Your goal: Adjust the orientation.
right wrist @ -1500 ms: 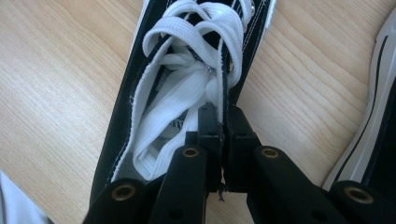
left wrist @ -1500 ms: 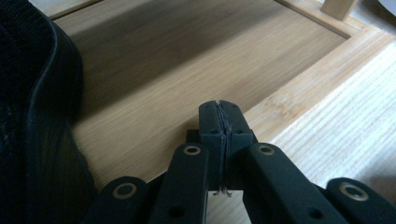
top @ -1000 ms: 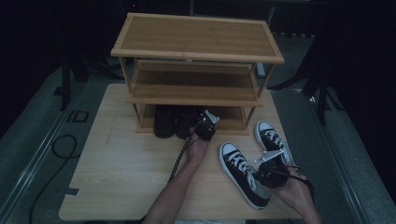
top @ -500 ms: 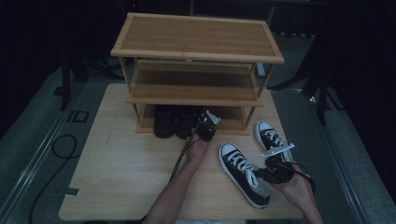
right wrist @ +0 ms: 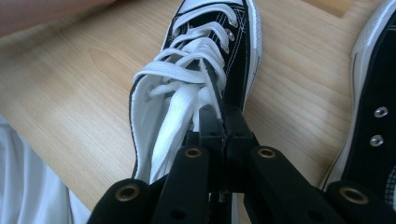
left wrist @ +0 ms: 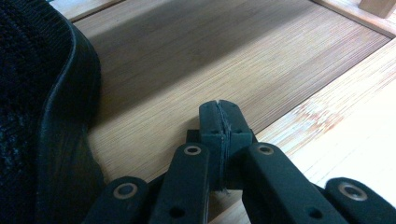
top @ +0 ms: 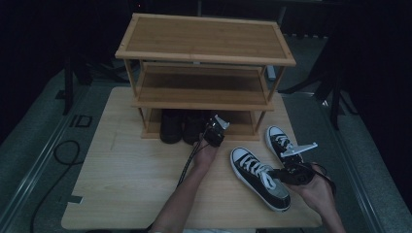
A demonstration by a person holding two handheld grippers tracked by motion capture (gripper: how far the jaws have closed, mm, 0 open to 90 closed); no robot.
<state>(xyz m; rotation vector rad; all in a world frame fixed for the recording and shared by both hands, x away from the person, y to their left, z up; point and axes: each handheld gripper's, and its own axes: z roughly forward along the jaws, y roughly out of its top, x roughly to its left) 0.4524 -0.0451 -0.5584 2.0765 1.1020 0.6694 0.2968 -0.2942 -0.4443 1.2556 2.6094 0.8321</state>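
A black low-top sneaker (top: 260,177) with white laces lies on the wooden table, toe pointing away. My right gripper (top: 276,171) is over its heel end. In the right gripper view, this gripper (right wrist: 219,119) is shut on the black edge of the sneaker (right wrist: 201,79) beside the laces. Its twin sneaker (top: 279,141) lies just to the right. My left gripper (top: 214,132) is at the front of the rack's bottom shelf, next to a pair of black shoes (top: 182,126). The left gripper (left wrist: 219,114) is shut with nothing in it, with a black shoe (left wrist: 42,116) close on its left.
A three-tier bamboo shoe rack (top: 204,46) stands at the back of the table (top: 126,170); its top and middle shelves are bare. A cable trails from the left gripper along the forearm. Dark floor surrounds the table.
My right hand has risen a little and drifted right, still at the sneaker's heel end. The left hand has stayed at the bottom shelf.
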